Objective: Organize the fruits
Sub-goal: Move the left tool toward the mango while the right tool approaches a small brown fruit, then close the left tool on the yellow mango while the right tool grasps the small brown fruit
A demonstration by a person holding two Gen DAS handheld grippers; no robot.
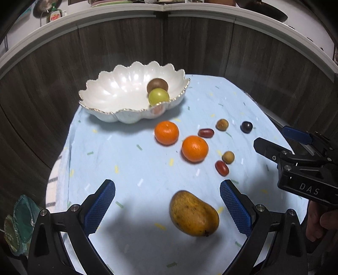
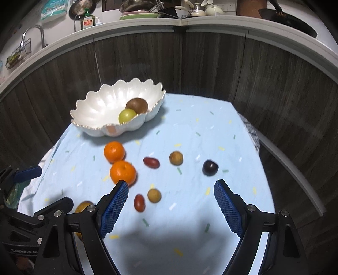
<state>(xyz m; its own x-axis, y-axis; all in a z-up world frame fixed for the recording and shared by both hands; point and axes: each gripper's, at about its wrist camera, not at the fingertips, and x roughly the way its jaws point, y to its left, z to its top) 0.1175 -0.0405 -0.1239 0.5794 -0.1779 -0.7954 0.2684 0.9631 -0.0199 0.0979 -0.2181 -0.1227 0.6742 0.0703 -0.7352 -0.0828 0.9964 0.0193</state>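
Observation:
A white scalloped bowl [image 1: 109, 93] [image 2: 99, 110] at the table's far side holds a brown kiwi [image 1: 157, 84] and a green fruit [image 1: 158, 96]. On the blue cloth lie two oranges [image 1: 166, 132] [image 1: 194, 148], two red dates [image 1: 206, 132] [image 1: 221, 168], two tan round fruits [image 1: 222, 124] [image 1: 228, 157], a dark plum [image 1: 246, 127] [image 2: 210, 167] and a yellow mango [image 1: 194, 213]. My left gripper [image 1: 167, 193] is open, its fingers either side of the mango and above it. My right gripper [image 2: 171, 191] is open over a red date [image 2: 139, 202] and a tan fruit [image 2: 154, 195].
Dark wood cabinet fronts [image 2: 211, 63] curve behind the table under a white counter with dishes and a soap bottle [image 2: 87, 20]. The right gripper's body [image 1: 304, 169] shows at the right in the left wrist view. A green bag [image 1: 19, 222] sits off the table's left edge.

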